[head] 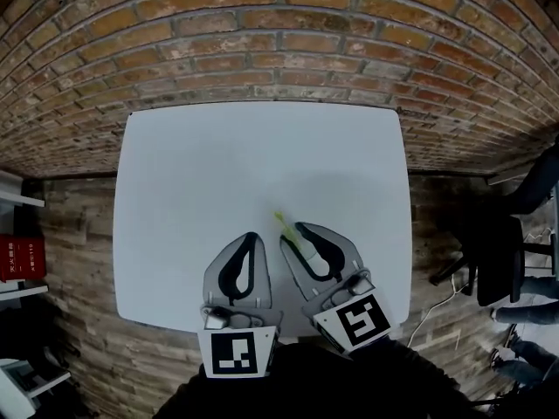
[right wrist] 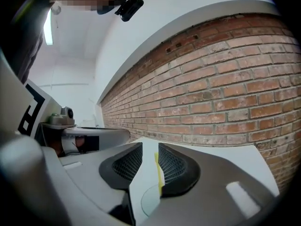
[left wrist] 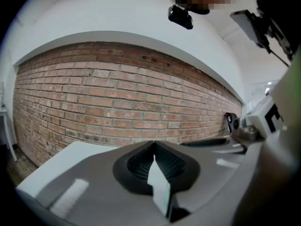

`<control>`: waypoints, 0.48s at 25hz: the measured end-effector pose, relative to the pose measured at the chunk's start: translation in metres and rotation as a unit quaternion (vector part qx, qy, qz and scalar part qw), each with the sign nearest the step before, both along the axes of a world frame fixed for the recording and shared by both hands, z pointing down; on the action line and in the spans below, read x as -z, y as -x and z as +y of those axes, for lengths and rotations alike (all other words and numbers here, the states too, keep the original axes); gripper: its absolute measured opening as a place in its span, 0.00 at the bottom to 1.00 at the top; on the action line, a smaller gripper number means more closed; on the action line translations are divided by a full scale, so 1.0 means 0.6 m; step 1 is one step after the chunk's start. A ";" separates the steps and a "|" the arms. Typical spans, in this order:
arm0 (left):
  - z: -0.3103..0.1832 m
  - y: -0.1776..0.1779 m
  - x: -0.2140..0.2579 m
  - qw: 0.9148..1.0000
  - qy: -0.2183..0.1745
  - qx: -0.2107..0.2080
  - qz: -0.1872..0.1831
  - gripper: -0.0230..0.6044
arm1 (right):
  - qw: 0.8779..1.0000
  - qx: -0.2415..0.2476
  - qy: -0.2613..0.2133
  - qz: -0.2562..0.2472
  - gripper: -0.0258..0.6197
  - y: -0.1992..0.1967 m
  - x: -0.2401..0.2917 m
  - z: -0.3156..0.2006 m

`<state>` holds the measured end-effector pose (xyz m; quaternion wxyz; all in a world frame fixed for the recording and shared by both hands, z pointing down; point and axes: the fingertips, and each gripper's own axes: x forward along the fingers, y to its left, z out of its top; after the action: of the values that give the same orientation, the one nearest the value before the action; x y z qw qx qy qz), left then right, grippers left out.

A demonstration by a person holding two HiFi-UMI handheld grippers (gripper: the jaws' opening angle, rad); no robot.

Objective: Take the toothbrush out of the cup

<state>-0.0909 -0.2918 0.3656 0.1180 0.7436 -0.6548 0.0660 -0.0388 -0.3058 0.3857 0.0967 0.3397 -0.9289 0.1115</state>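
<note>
A thin yellow-green toothbrush (head: 285, 226) stands between the jaws of my right gripper (head: 293, 233), its tip poking out past them over the white table (head: 262, 155). In the right gripper view the toothbrush (right wrist: 158, 173) rises close beside the right-hand pad, with a gap to the left-hand pad. It comes up out of the round rim of a clear cup (right wrist: 148, 199) low between the jaws. This right gripper (right wrist: 150, 147) is open. My left gripper (head: 251, 235) sits just to its left near the table's front edge, shut with nothing in it (left wrist: 154, 145).
A brick wall (head: 262, 33) runs behind the table. A dark office chair (head: 502, 260) stands to the right, and shelving with a red box (head: 22, 258) to the left. The floor is wood planks.
</note>
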 end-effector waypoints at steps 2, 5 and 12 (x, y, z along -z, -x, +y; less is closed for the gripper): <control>0.001 0.006 -0.006 1.000 0.003 0.004 0.002 0.05 | 1.000 -0.002 0.005 0.003 0.21 0.004 -0.008 -0.002; -0.002 0.013 -0.013 1.000 0.008 0.008 0.005 0.05 | 1.000 -0.002 0.011 0.010 0.21 0.010 -0.017 -0.007; -0.012 0.026 -0.029 1.000 0.020 0.015 0.012 0.05 | 0.999 0.000 0.020 0.032 0.22 0.022 -0.040 -0.022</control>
<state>-0.1066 -0.2991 0.3831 0.1411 0.7322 -0.6628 0.0685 -0.0518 -0.3187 0.4095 0.1338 0.3410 -0.9228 0.1194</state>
